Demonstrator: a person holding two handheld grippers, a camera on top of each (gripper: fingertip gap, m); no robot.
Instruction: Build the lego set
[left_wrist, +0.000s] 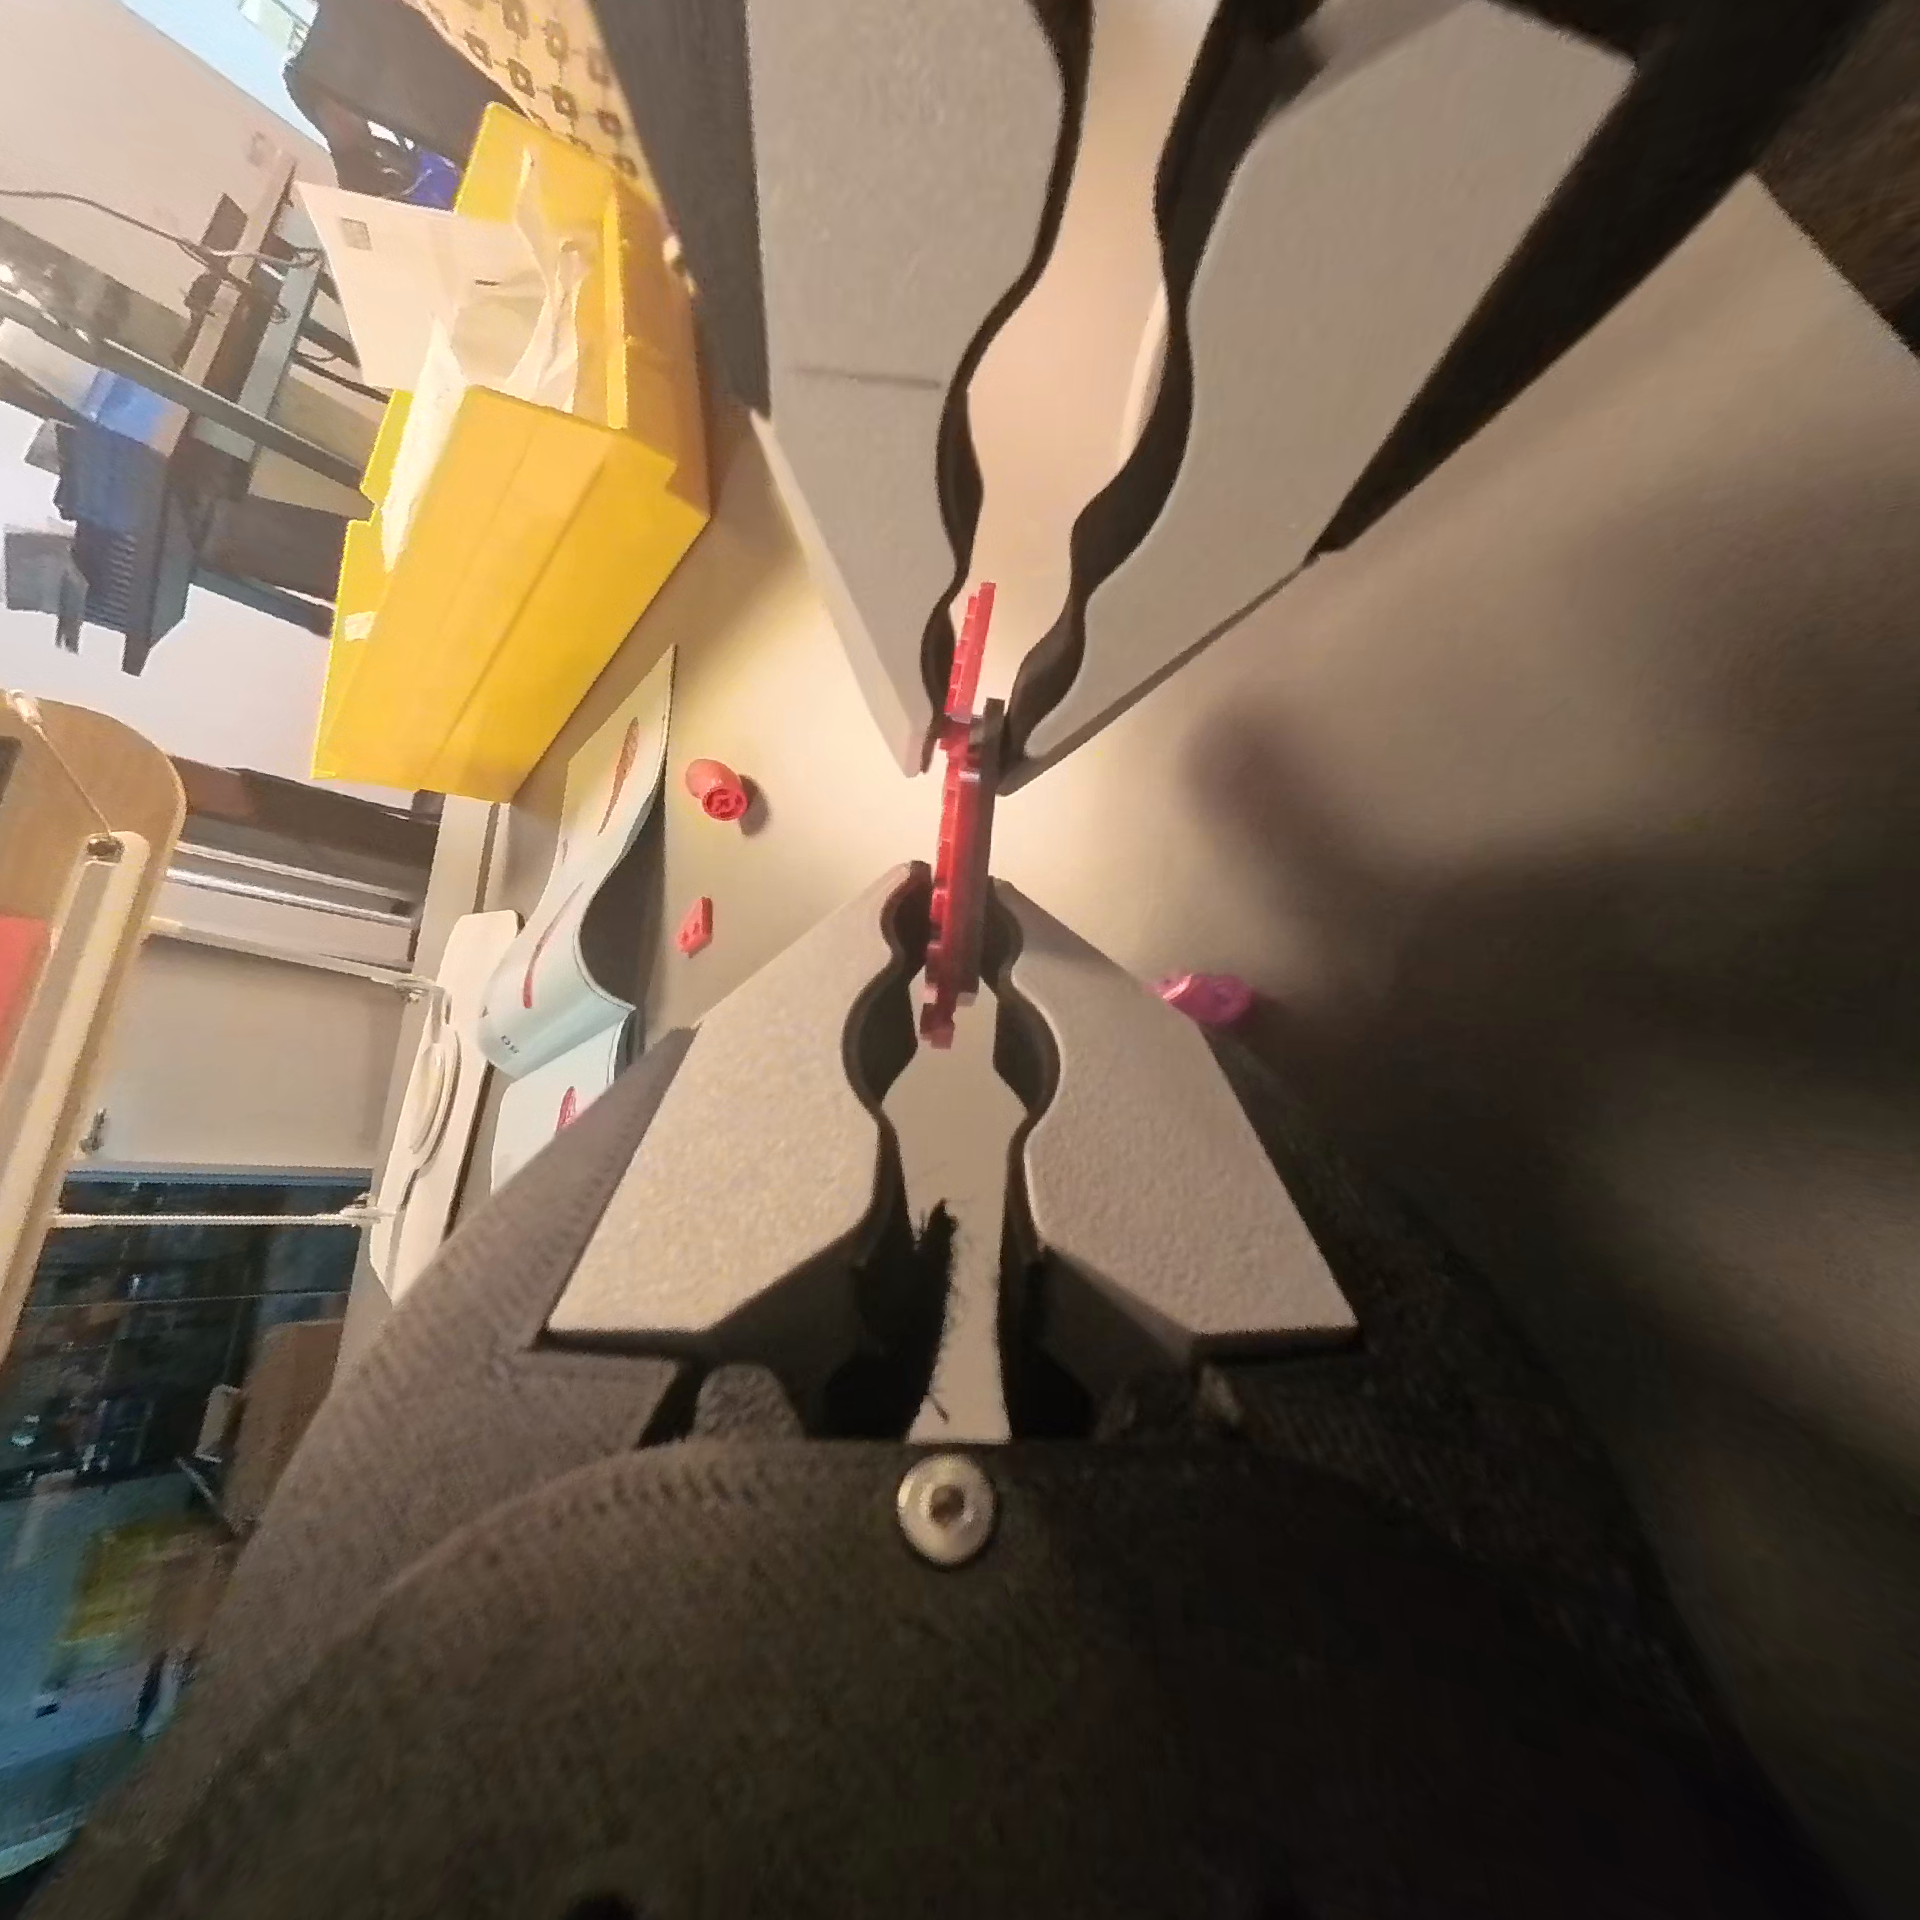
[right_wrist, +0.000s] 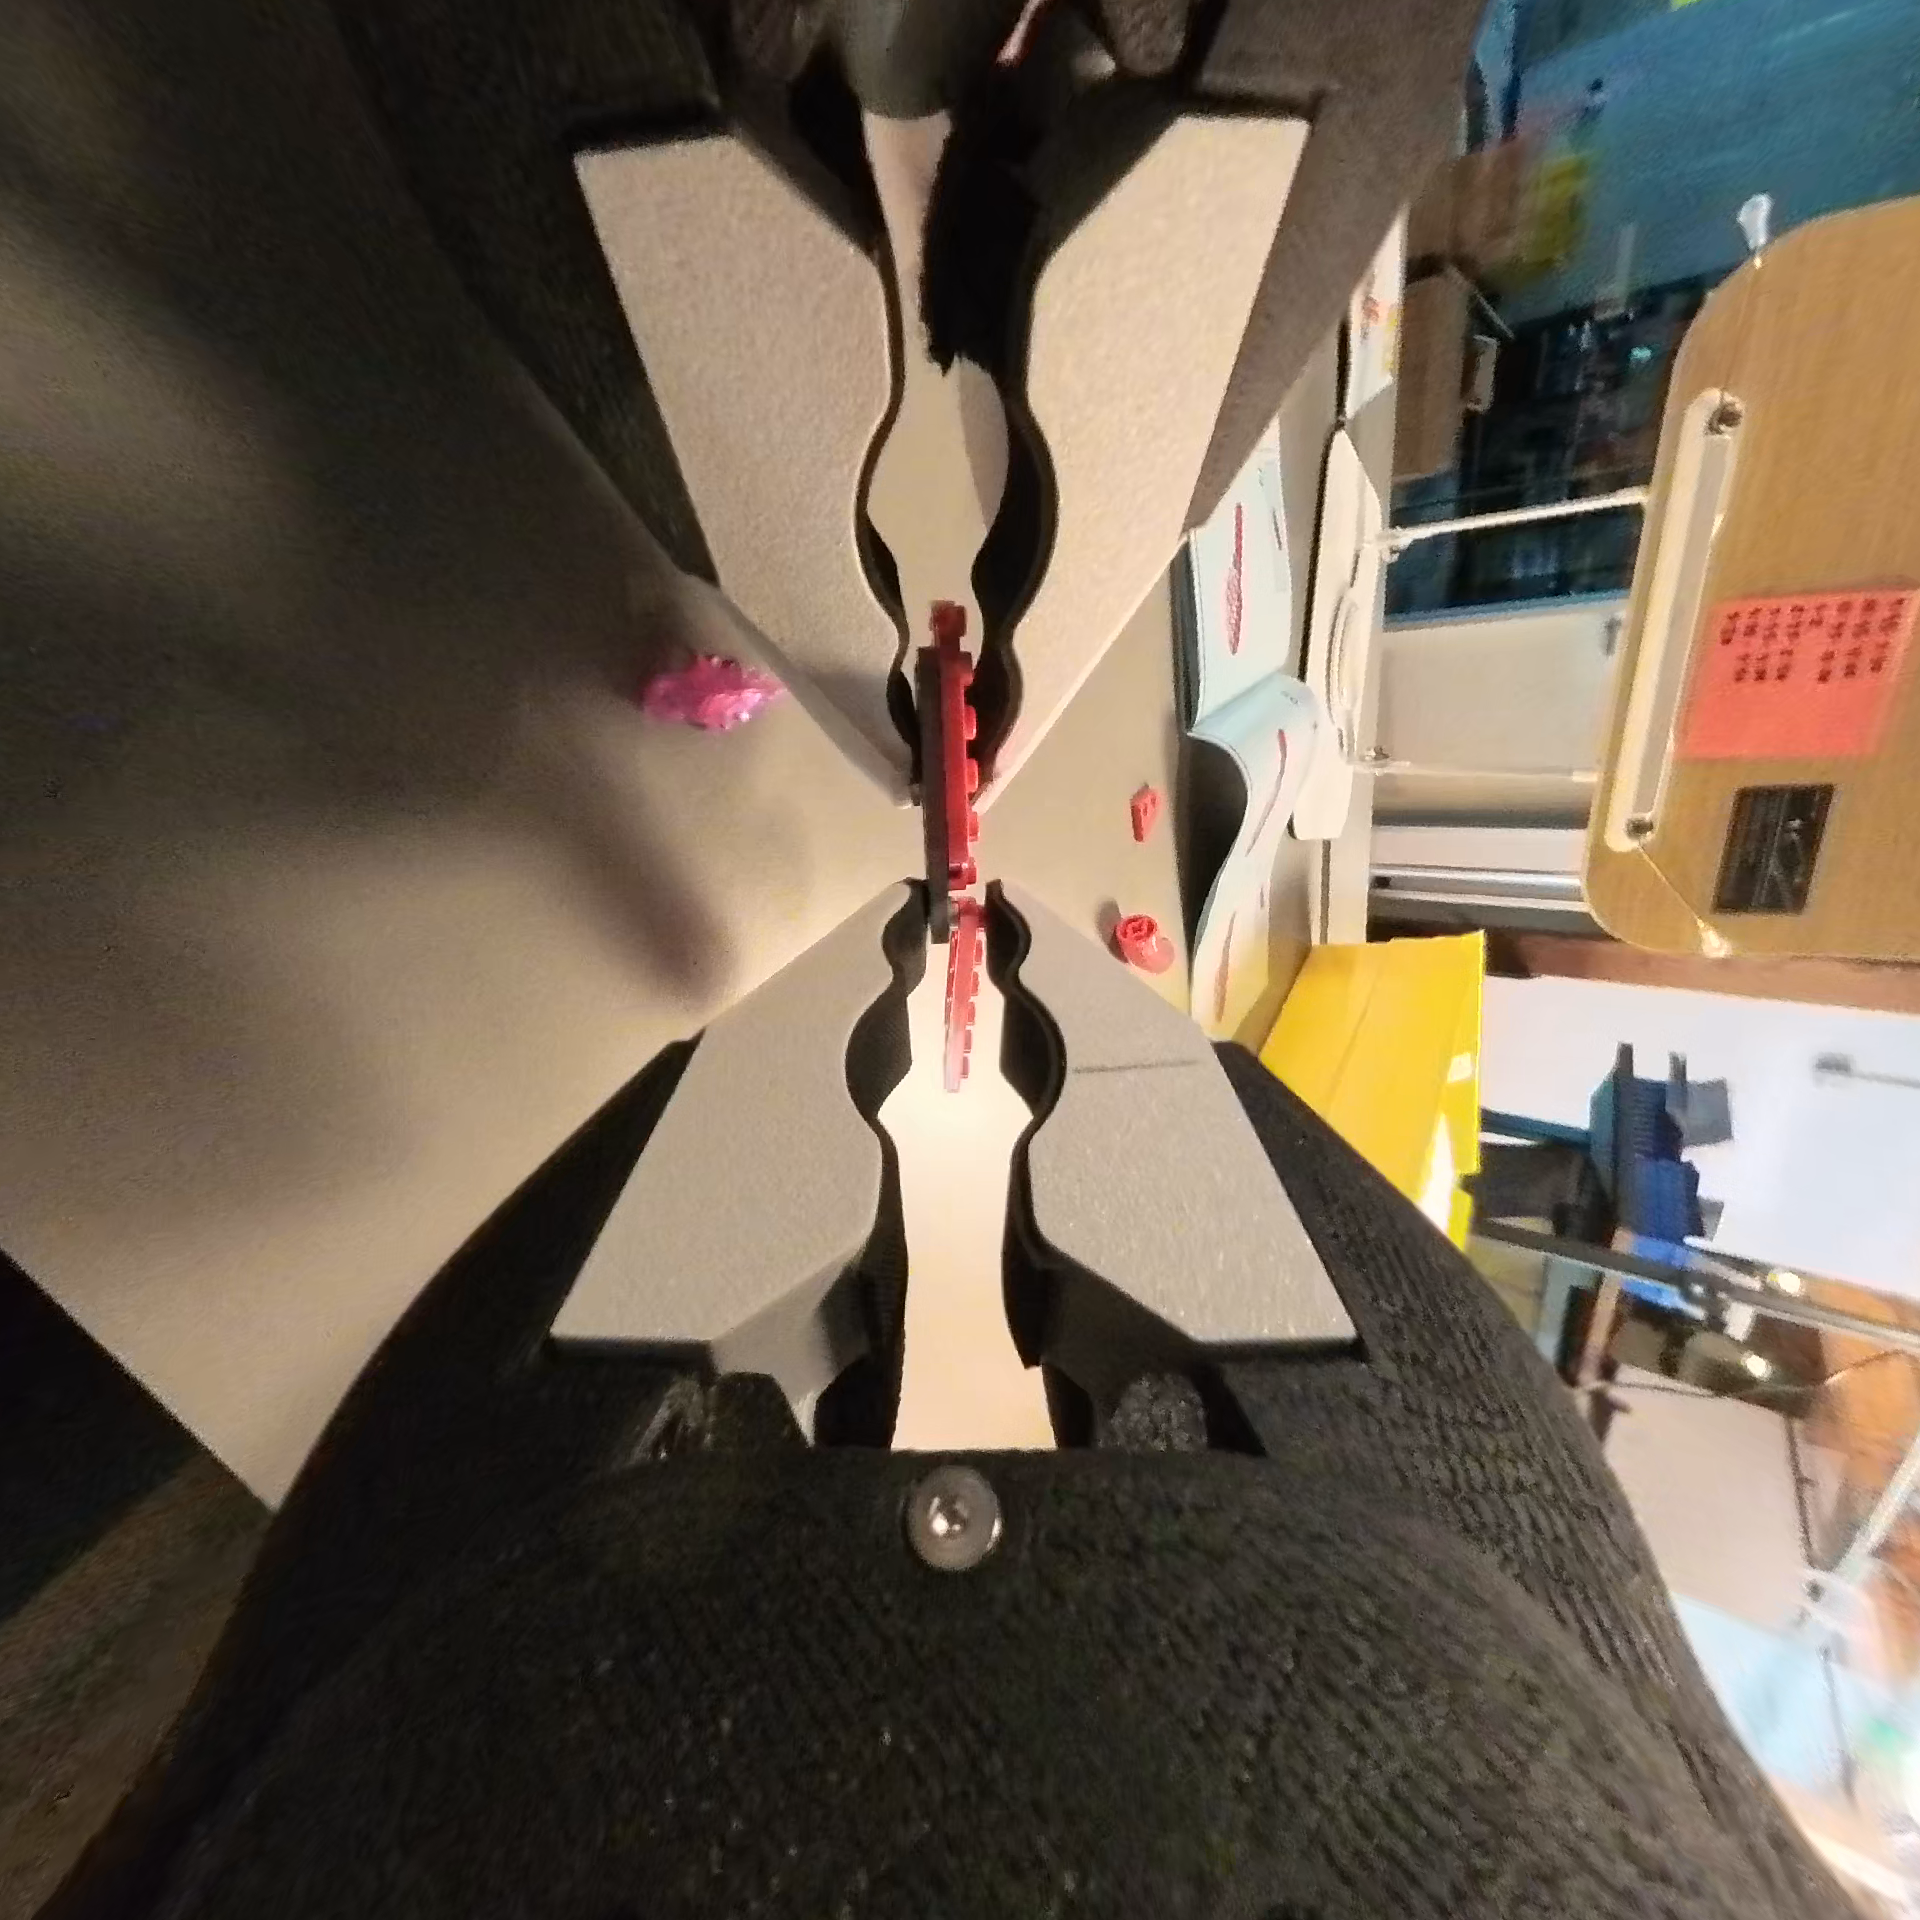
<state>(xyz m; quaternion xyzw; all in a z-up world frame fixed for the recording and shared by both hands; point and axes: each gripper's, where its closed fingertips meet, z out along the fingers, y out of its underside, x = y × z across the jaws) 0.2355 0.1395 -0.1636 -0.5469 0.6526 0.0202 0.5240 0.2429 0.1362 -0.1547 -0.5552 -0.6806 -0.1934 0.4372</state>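
Left tool (left_wrist: 961, 883) and right tool (right_wrist: 951, 899) meet tip to tip above the surface (left_wrist: 1091, 831), each nearly closed, pads pressing the red studded plate assembly (left_wrist: 961, 831). The assembly's long axis runs straight along both tools' fingers.

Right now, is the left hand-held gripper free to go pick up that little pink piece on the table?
Probably not as things stand. The left hand-held gripper is shut on a red studded plate, which the right hand-held gripper also grips. The pink piece lies uncovered nearby.
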